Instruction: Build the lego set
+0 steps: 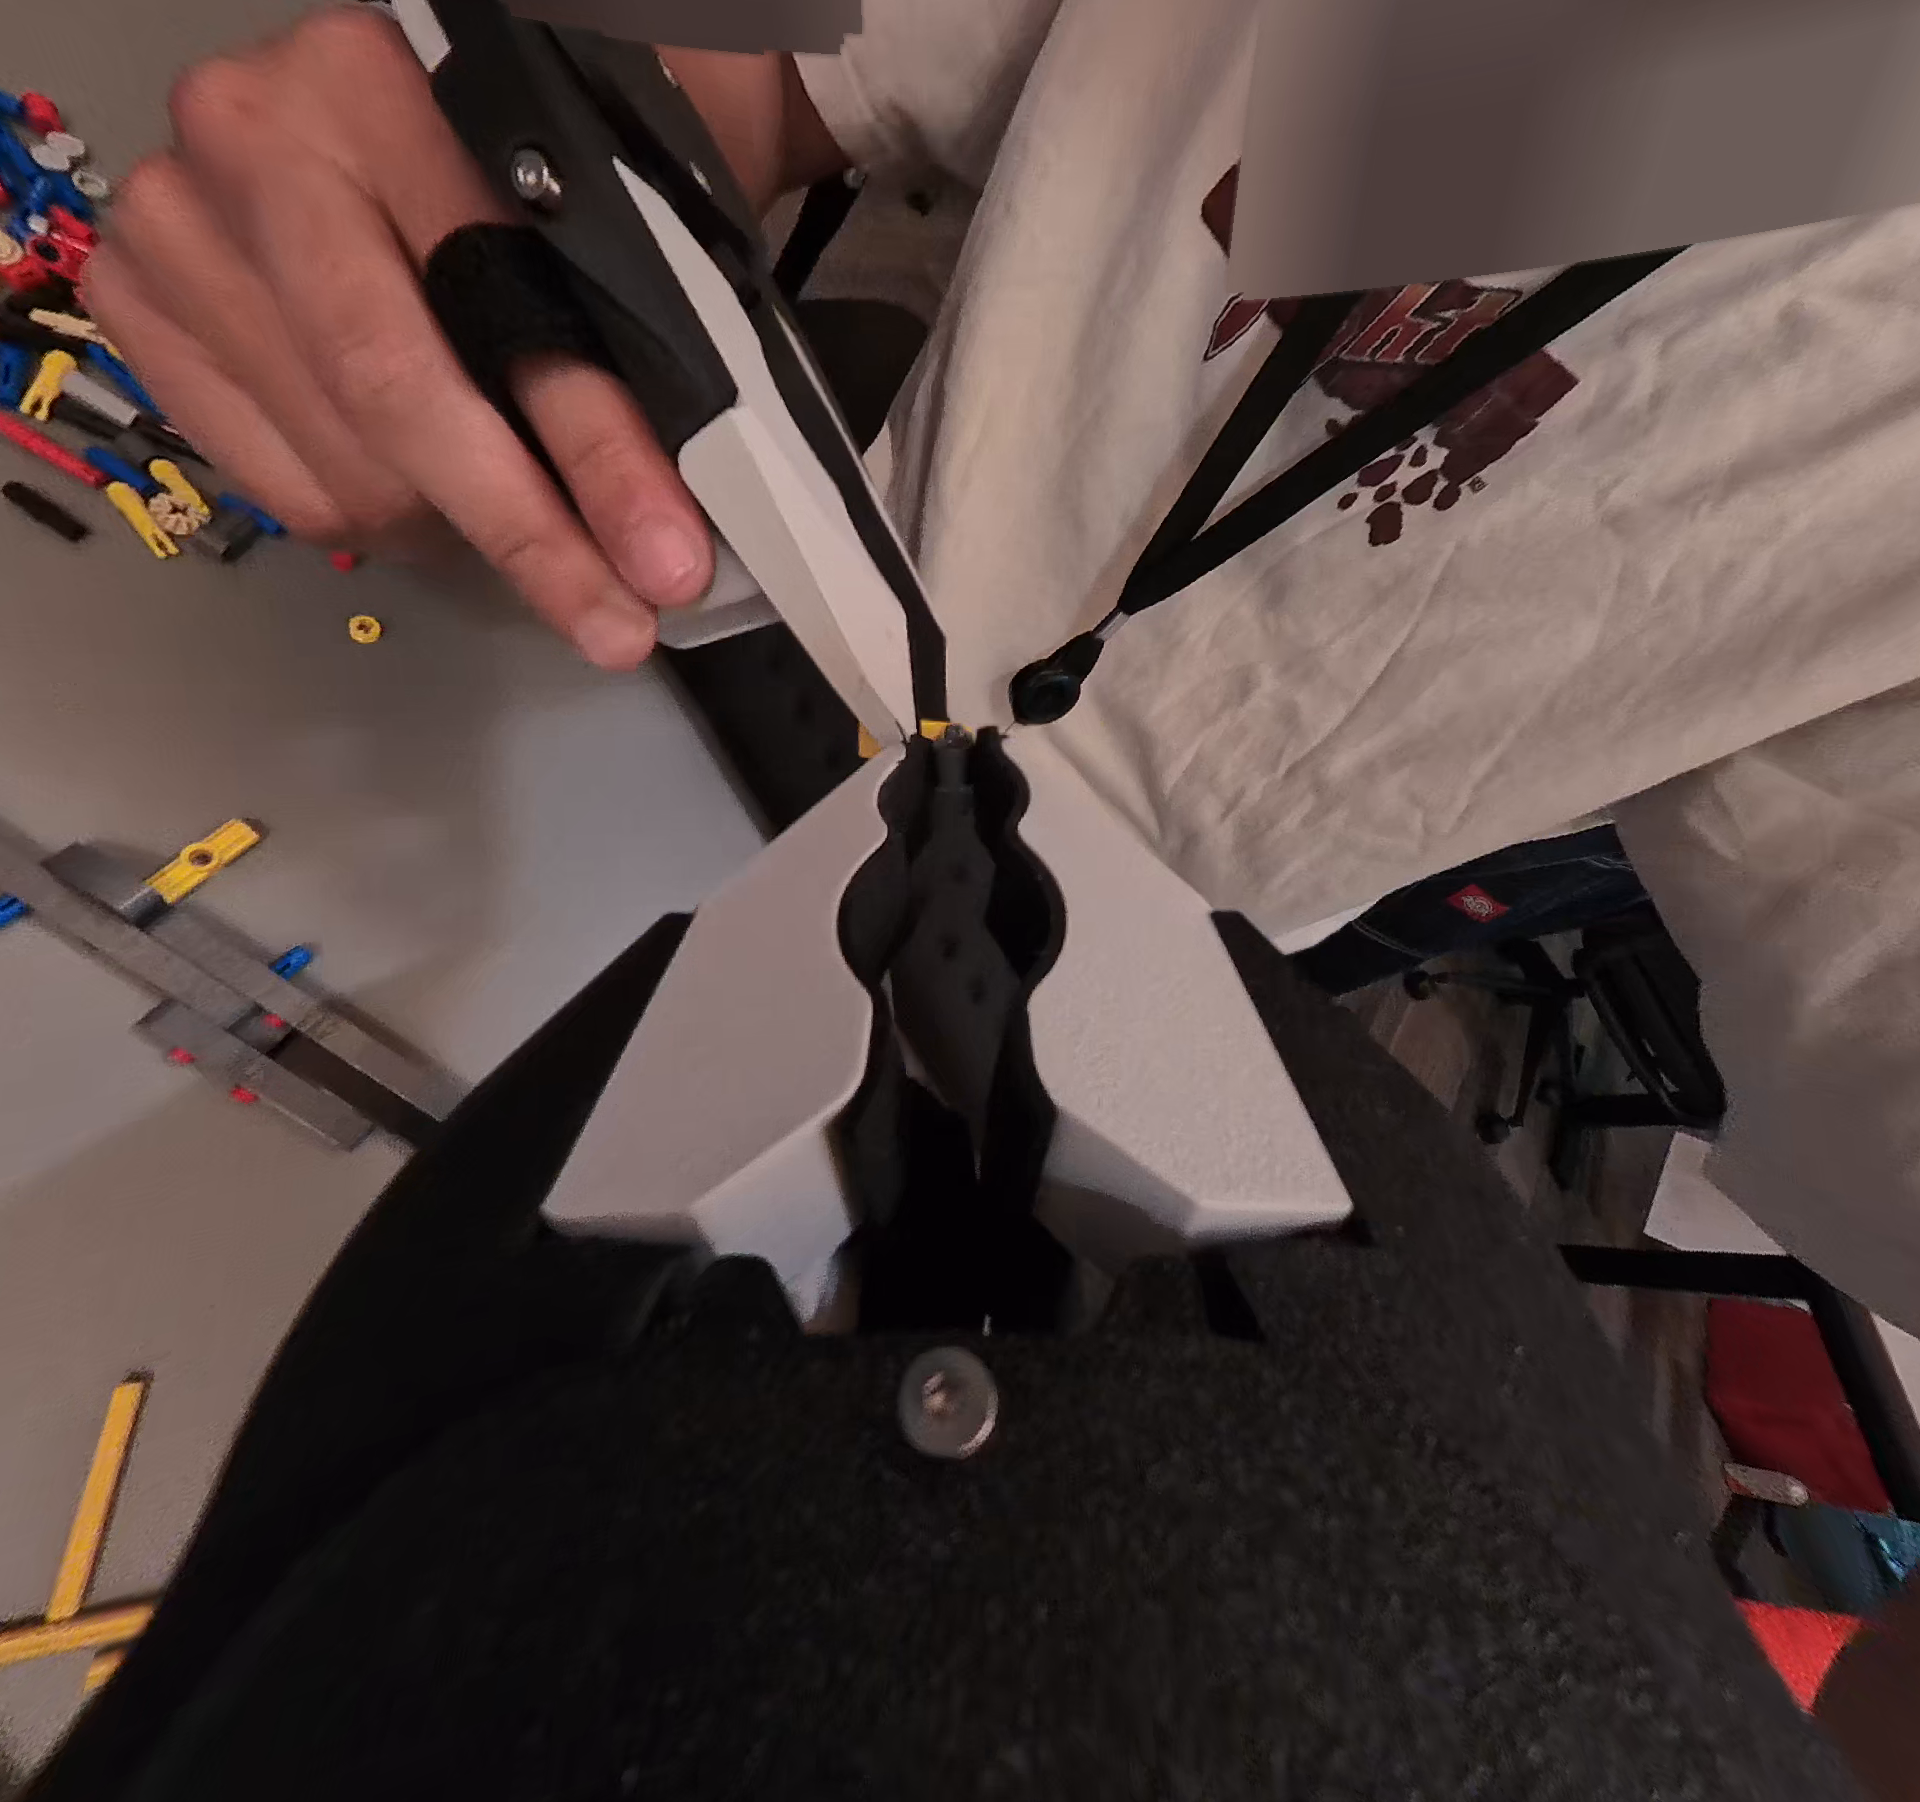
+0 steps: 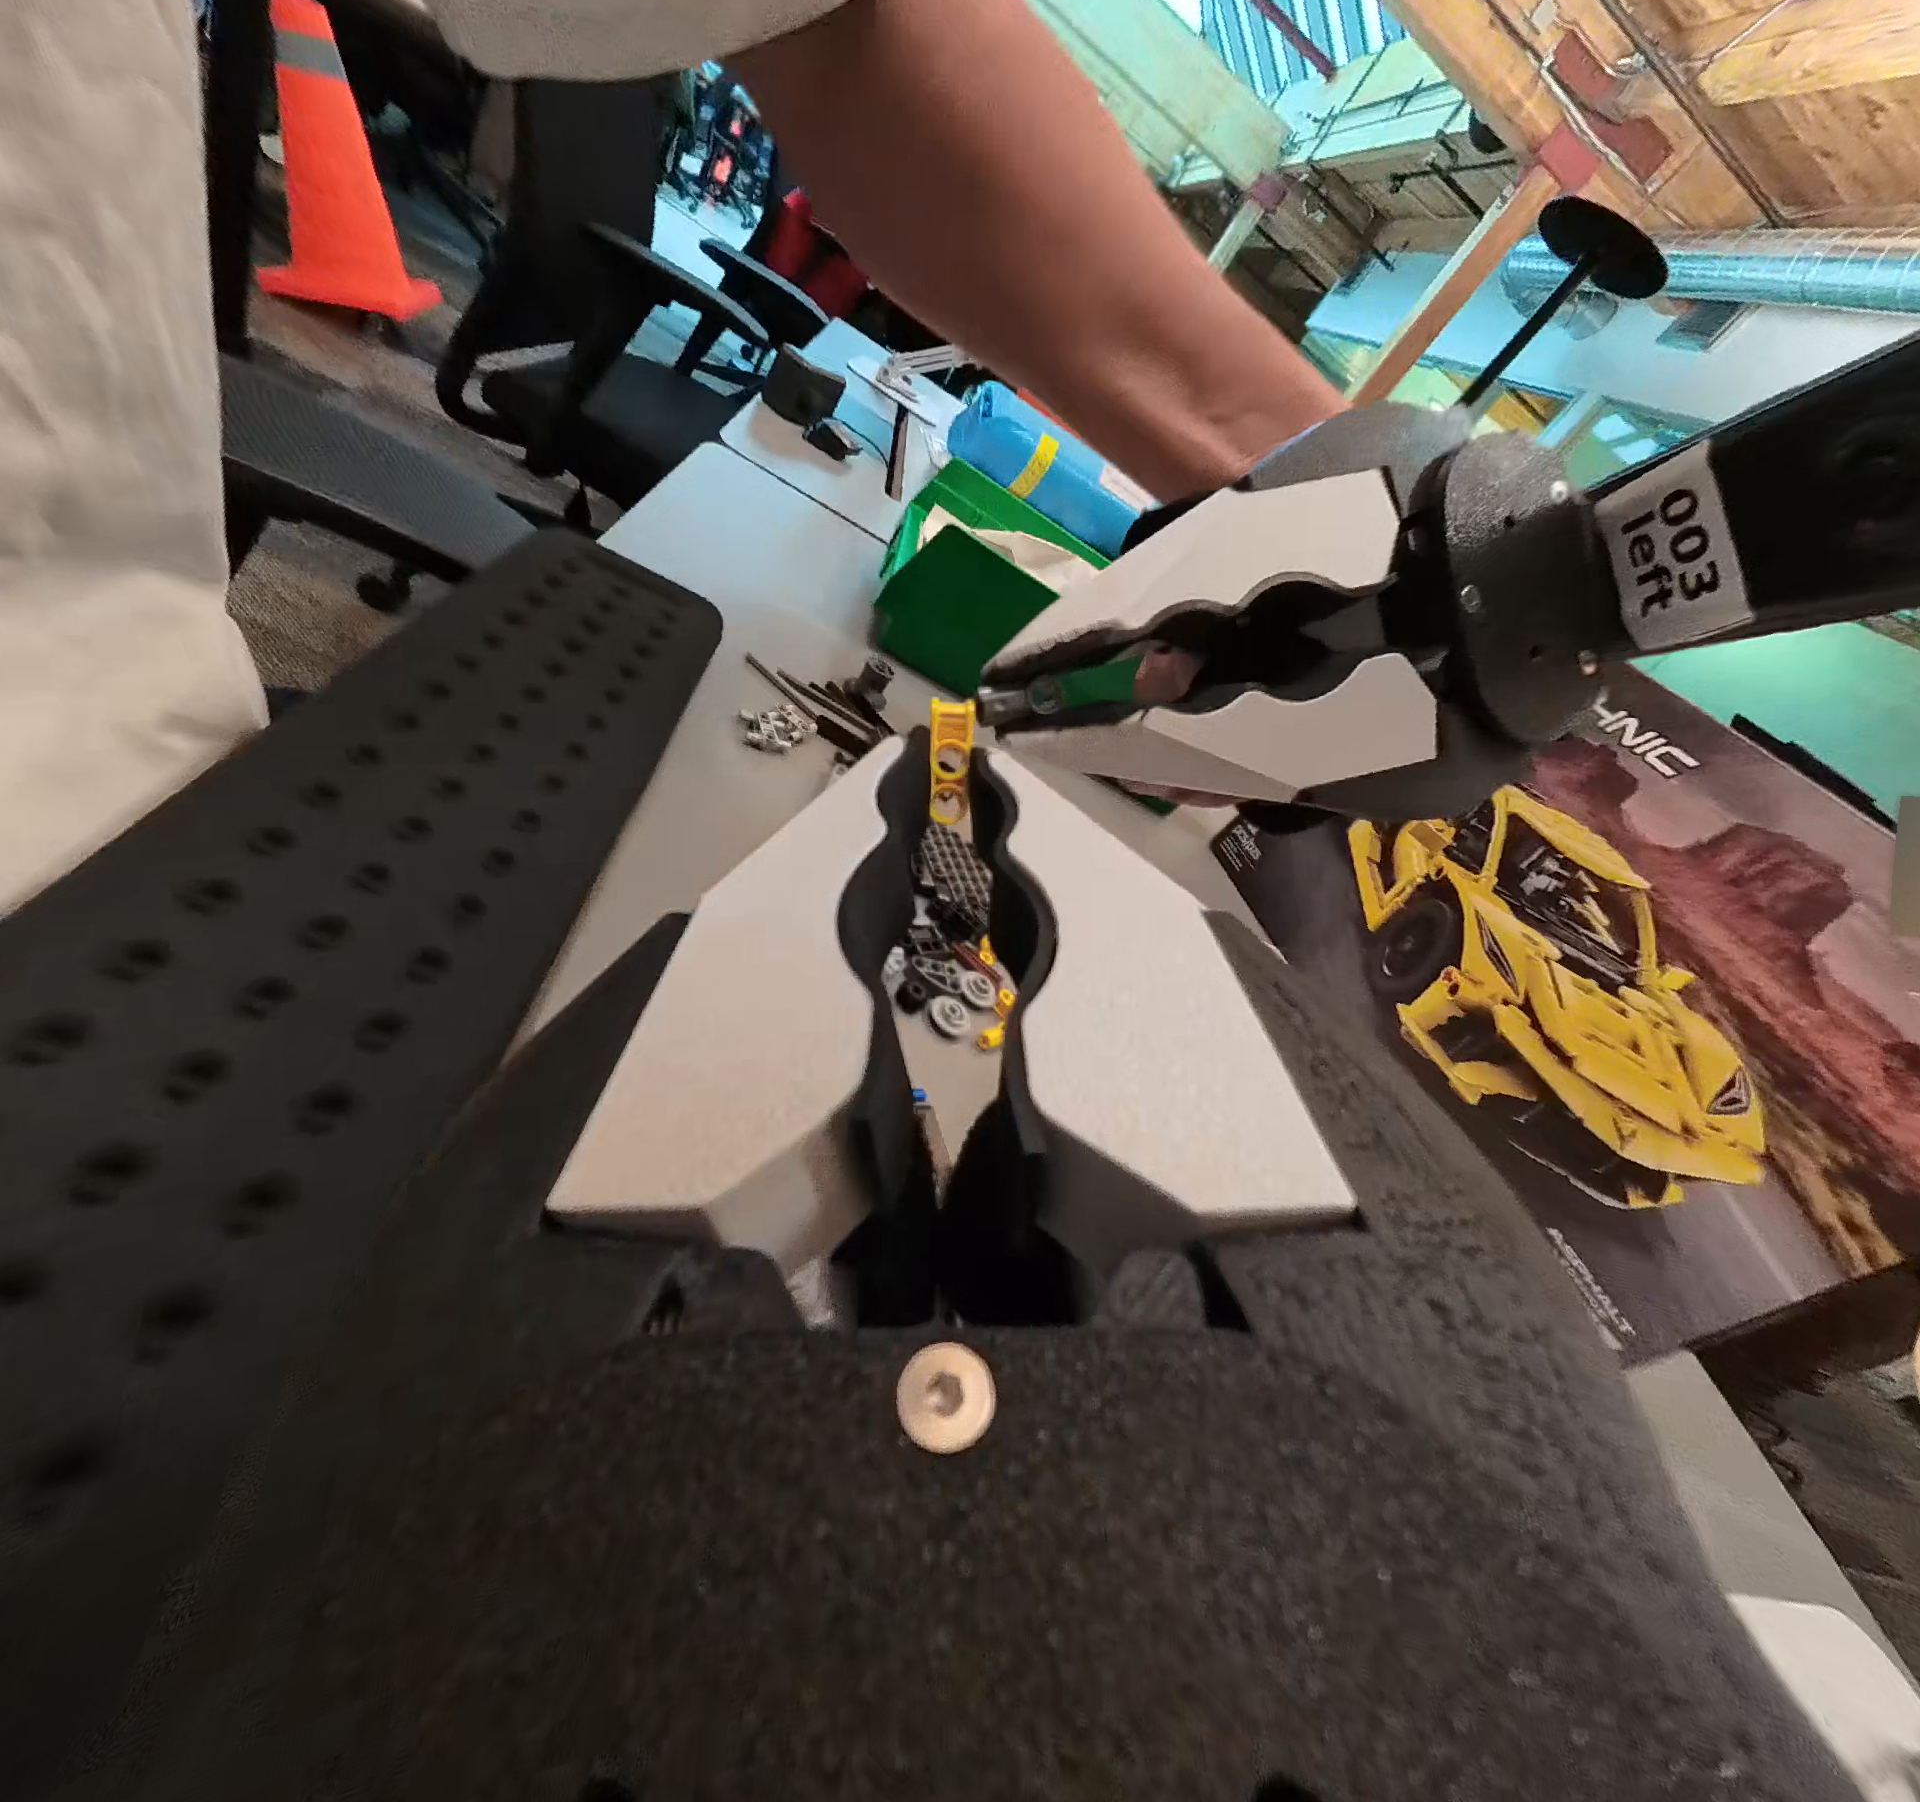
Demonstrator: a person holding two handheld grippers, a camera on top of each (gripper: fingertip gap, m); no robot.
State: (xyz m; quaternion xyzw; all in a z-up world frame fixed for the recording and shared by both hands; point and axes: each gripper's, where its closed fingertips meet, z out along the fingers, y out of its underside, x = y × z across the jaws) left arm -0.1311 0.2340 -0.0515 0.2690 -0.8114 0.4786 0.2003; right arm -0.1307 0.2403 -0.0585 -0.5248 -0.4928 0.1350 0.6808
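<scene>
A small yellow beam is clamped between the closed tips of the right gripper, held in the air above the table. The left gripper is closed on a small dark pin, whose tip is brought just beside the beam, apparently for insertion. Little appears finished: a grey frame assembly lies near one table edge, while many loose pieces are left scattered and the set box lies at another edge. Most of the build is judged unfinished.
</scene>
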